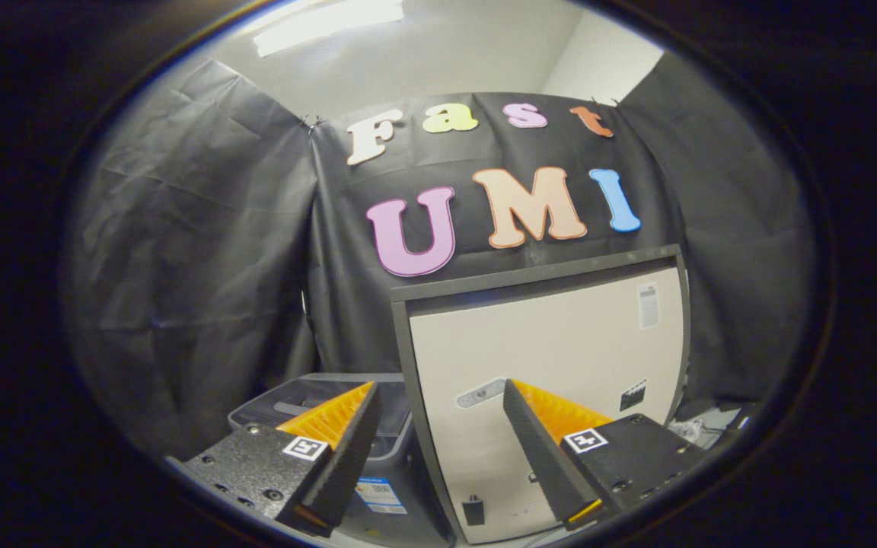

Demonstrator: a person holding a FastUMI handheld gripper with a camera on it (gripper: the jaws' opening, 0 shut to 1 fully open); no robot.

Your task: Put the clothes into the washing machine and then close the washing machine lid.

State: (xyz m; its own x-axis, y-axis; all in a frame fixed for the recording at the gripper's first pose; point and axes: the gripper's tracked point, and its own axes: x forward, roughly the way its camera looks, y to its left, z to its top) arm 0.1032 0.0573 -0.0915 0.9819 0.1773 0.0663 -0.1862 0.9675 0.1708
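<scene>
Black cloth booth wall (pixel 202 251), white wall (pixel 446 53) above, bright ceiling light (pixel 328 21)

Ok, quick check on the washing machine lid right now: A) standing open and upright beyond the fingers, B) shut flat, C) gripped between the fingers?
A: the lid stands upright with its pale inner face toward the camera, beyond the open gripper, whose fingers are apart with nothing between them.
</scene>
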